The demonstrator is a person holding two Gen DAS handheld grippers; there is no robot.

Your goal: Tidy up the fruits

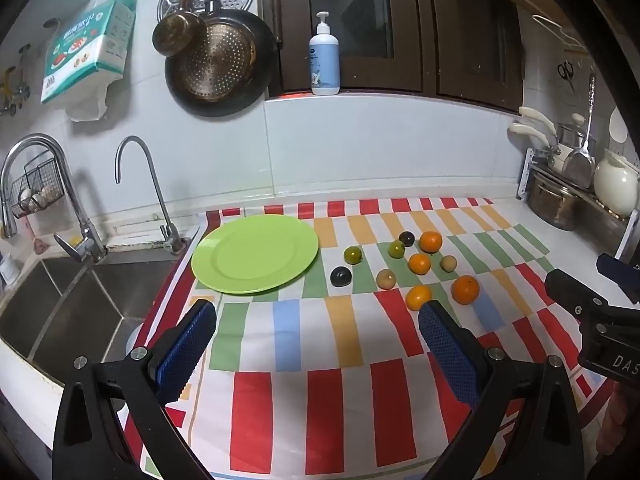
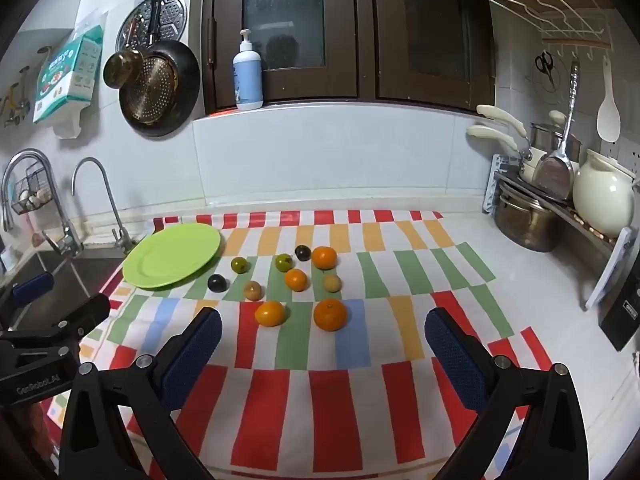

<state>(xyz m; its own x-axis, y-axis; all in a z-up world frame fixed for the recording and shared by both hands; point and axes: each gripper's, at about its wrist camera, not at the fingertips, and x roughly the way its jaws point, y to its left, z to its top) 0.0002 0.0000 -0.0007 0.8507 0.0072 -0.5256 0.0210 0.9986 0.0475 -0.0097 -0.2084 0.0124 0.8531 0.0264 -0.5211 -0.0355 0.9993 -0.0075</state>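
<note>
An empty green plate (image 1: 254, 254) (image 2: 172, 256) lies on the striped cloth (image 1: 304, 344) (image 2: 320, 360) near the sink. Right of it lie several small fruits: oranges (image 1: 465, 289) (image 2: 330, 314), green ones (image 1: 353, 255) (image 2: 239, 265), dark plums (image 1: 341, 277) (image 2: 217, 283) and tan ones (image 1: 386, 279) (image 2: 253, 290). My left gripper (image 1: 318, 320) hovers open over the cloth, nearer than the plate, nothing between its fingers. My right gripper (image 2: 323, 330) is open too, nearer than the two closest oranges. Each gripper shows at the edge of the other's view.
A steel sink (image 1: 76, 308) with two taps (image 1: 136, 184) lies left of the cloth. Pots and a white jug (image 2: 604, 200) fill a rack at the right. A soap bottle (image 1: 324, 56) stands on the window sill; pans (image 1: 216, 64) hang on the wall.
</note>
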